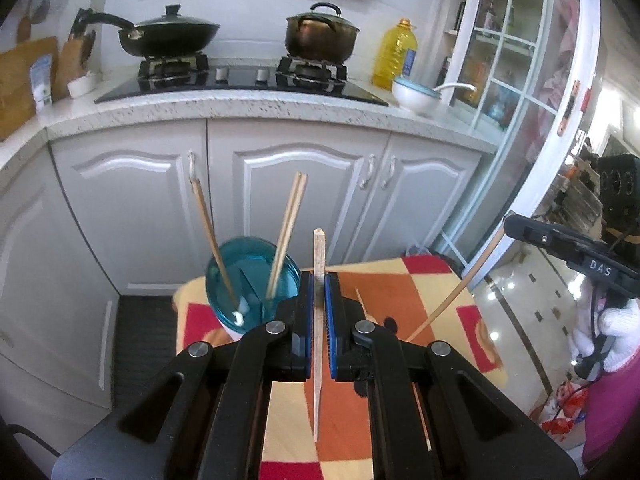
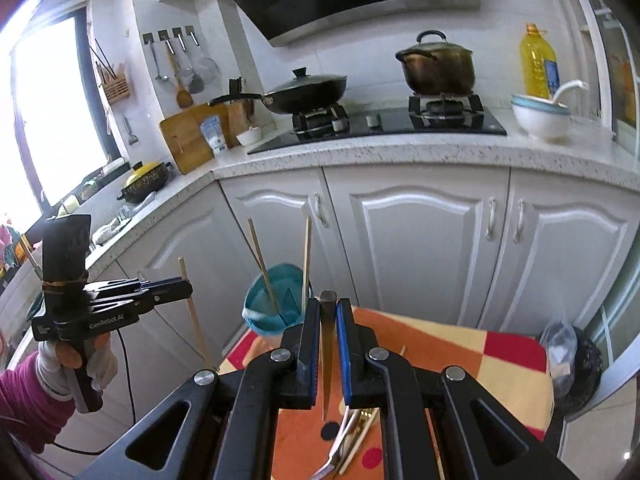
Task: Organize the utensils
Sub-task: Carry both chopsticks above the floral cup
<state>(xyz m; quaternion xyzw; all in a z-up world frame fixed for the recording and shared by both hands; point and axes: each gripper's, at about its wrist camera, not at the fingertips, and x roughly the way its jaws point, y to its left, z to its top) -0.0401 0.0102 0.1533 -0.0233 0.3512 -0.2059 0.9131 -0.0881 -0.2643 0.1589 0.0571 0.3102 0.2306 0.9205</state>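
A blue holder cup (image 1: 252,280) stands at the far left of the small patterned table (image 1: 420,280), with several wooden chopsticks (image 1: 286,236) leaning in it. My left gripper (image 1: 319,312) is shut on one pale chopstick (image 1: 319,264), held upright just right of the cup. My right gripper (image 2: 329,344) is shut on a dark chopstick (image 2: 327,320), near the cup (image 2: 276,300). The right gripper also shows in the left wrist view (image 1: 576,256), with its chopstick (image 1: 460,288) slanting down. A fork (image 2: 340,448) and a loose chopstick (image 2: 360,444) lie on the table under my right gripper.
White kitchen cabinets (image 1: 280,200) stand close behind the table. On the counter above are a wok (image 1: 168,36), a pot (image 1: 320,34), an oil bottle (image 1: 394,54) and a white bowl with a ladle (image 1: 416,94). A glass door (image 1: 520,80) is at the right.
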